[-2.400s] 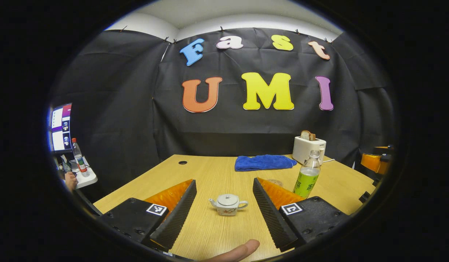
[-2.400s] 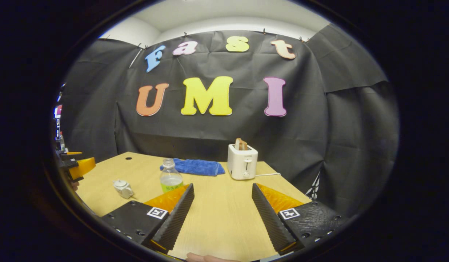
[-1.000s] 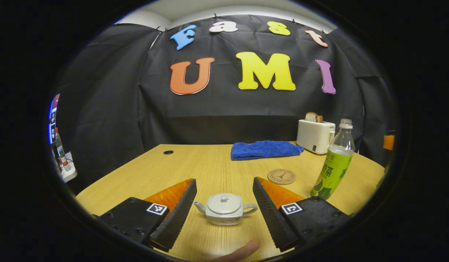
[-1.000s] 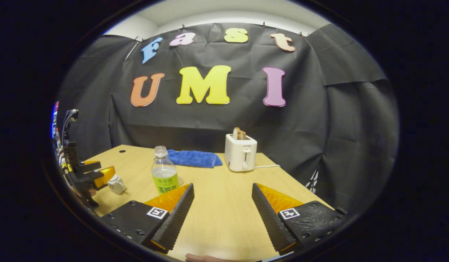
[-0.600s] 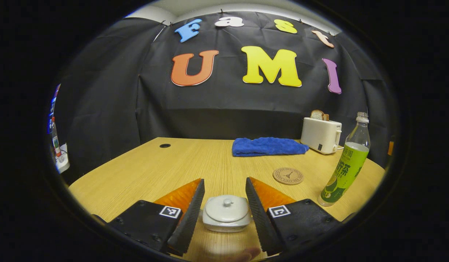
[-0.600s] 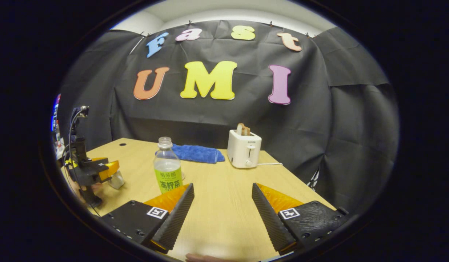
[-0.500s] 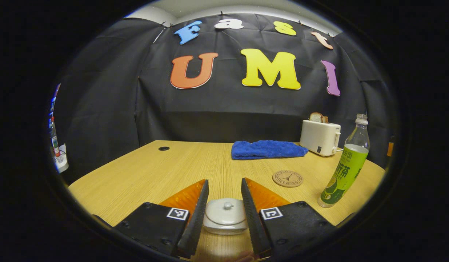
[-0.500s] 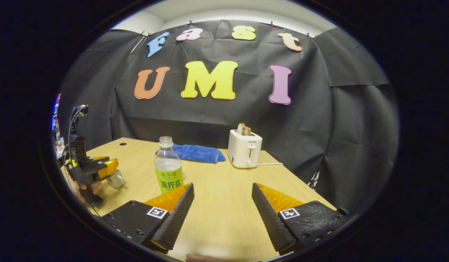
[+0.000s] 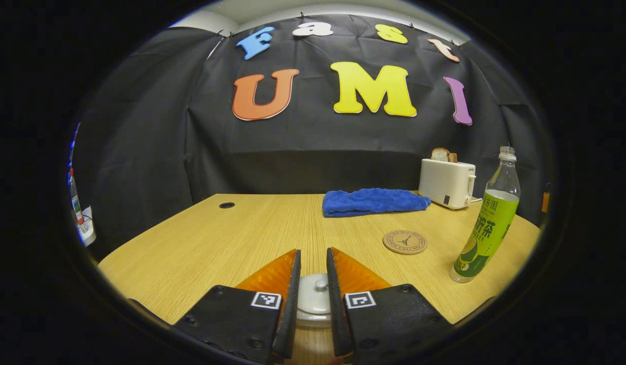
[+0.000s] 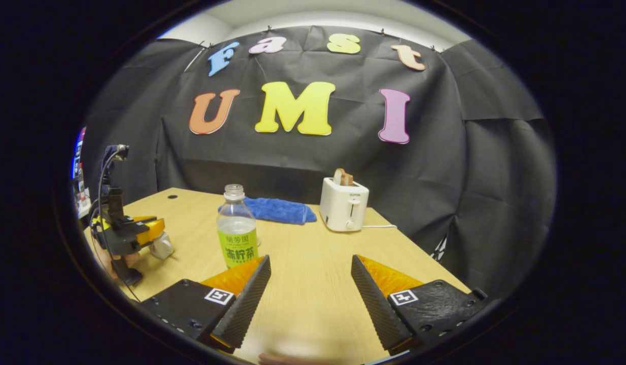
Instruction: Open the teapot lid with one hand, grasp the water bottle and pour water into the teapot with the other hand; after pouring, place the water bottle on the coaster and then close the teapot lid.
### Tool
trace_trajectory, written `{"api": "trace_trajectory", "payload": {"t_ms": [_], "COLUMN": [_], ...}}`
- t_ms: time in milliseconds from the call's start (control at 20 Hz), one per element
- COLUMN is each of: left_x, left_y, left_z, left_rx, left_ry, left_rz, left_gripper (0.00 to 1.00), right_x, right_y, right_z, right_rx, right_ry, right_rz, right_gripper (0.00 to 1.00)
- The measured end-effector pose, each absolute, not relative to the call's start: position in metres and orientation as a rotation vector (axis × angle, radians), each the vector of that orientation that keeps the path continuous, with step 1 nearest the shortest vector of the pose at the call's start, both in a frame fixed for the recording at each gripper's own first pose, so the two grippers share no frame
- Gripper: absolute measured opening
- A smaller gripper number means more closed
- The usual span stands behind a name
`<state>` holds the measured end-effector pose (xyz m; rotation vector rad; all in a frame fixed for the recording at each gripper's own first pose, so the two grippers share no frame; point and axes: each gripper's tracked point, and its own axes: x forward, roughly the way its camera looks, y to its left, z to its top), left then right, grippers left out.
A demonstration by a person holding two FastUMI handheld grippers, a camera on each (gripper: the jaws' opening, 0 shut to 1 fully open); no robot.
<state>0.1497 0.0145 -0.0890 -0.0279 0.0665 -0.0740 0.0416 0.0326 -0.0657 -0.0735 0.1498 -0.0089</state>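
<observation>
Risk sits mostly at the left gripper (image 9: 313,304), whose fingers are drawn in close on either side of the teapot lid (image 9: 314,298), with the small knob showing in the narrow gap between them. Whether both fingers actually press the lid cannot be told from the left gripper view, since the contact lines are hidden behind the fingers themselves. If the hold is on the lid's smooth rounded edge and not square, the lid could slip free on the lift, or the whole teapot (image 10: 162,247) could tip or drag along the table (image 9: 231,238) should the fingers catch the body too.

The right gripper (image 10: 308,289) hangs wide apart over bare wood, holding nothing. The water bottle (image 10: 236,233) stands upright, uncapped, just left of it; a careless sideways reach could knock it over and spill.

The left gripper view gives the coaster (image 9: 405,242) lying flat between the blue towel (image 9: 373,201) and the bottle, close beside the bottle, and the lid up close. The right gripper view gives the left gripper from the side, low on the teapot near the table's near-left edge, with a hand (image 10: 121,262) under it, and the toaster (image 10: 344,204) from its front, well apart from the bottle
</observation>
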Motion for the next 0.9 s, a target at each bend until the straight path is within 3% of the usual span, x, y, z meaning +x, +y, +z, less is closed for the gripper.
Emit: {"api": "trace_trajectory", "payload": {"t_ms": [150, 400, 550, 900], "left_x": [0.146, 0.141, 0.137, 0.098], "left_y": [0.012, 0.008, 0.007, 0.019], "left_z": [-0.09, -0.087, -0.081, -0.026], "left_rx": [0.035, 0.035, 0.014, 0.065], "left_ry": [0.066, 0.052, 0.039, -0.074], "left_rz": [-0.09, -0.149, -0.15, -0.103], "left_gripper": [0.22, 0.17, 0.08, 0.06], "right_x": [0.044, 0.047, 0.049, 0.051], "right_y": [0.035, 0.043, 0.049, 0.063], "right_z": [-0.07, -0.078, -0.082, -0.089], "right_rx": [-0.081, -0.086, -0.098, -0.114], "right_ry": [0.158, 0.169, 0.172, 0.175], "right_rz": [-0.01, 0.005, 0.011, 0.039], "right_gripper": [0.98, 0.95, 0.95, 0.95]}}
